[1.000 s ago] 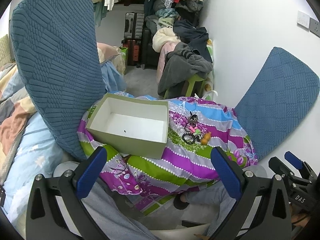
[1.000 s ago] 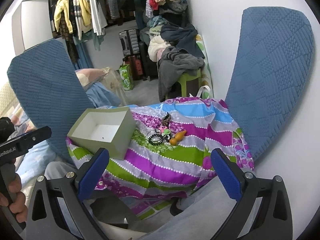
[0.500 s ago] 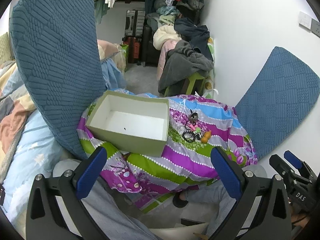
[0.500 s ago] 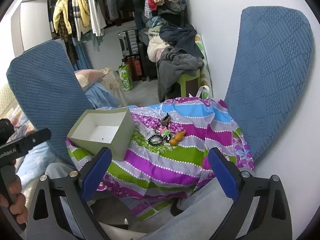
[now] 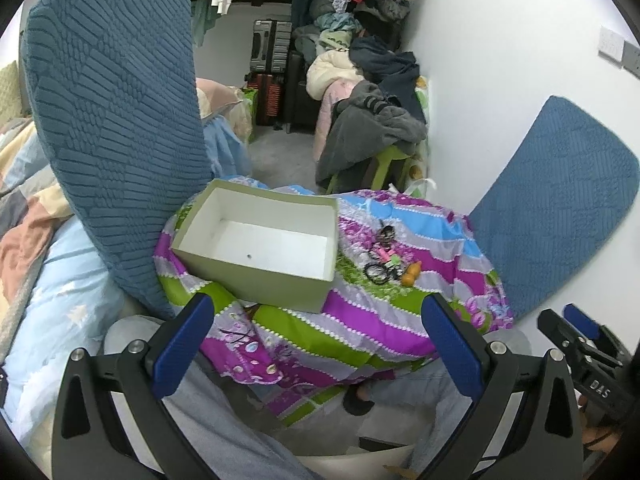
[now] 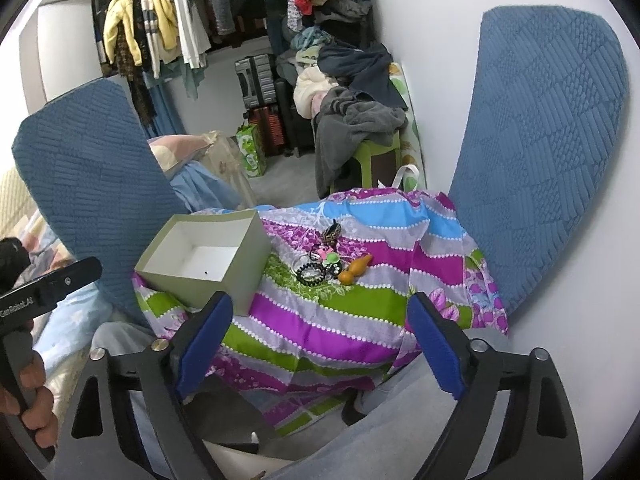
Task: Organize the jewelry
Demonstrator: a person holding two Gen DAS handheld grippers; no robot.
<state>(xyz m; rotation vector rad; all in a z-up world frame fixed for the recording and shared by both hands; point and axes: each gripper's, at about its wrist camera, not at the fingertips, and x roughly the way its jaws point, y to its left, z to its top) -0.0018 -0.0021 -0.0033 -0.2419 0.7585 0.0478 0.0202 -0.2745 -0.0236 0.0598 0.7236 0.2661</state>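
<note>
From the left wrist camera, the left tongs (image 5: 318, 338) hang with their blue pads spread wide apart and nothing between them, low in the frame and short of the tabletop (image 5: 360, 320), which is draped in a cloth striped purple, green and blue. An open box (image 5: 260, 240) with olive walls and a white inside sits on the cloth toward 10 o'clock from the middle of the view; a tiny dark speck lies on its floor. The jewelry pile (image 5: 386, 258) rests on the cloth just beside the box's right wall, toward 3 o'clock of it, with a black beaded bracelet (image 5: 378, 271) at its near edge and an orange gourd-shaped piece (image 5: 412, 274) touching the pile's right side. The right tongs (image 5: 582, 340) show at 4 o'clock, at the frame's edge.

From the right wrist camera, the right tongs (image 6: 320, 340) also stand wide apart and hold nothing, above the cloth's near edge. The box (image 6: 208, 264) lies at 10 o'clock, the jewelry pile (image 6: 324, 260) just right of it near the center, the bracelet (image 6: 310, 274) and gourd piece (image 6: 354, 270) at its front. A dark patterned piece (image 6: 332, 233) lies just behind the pile.
</note>
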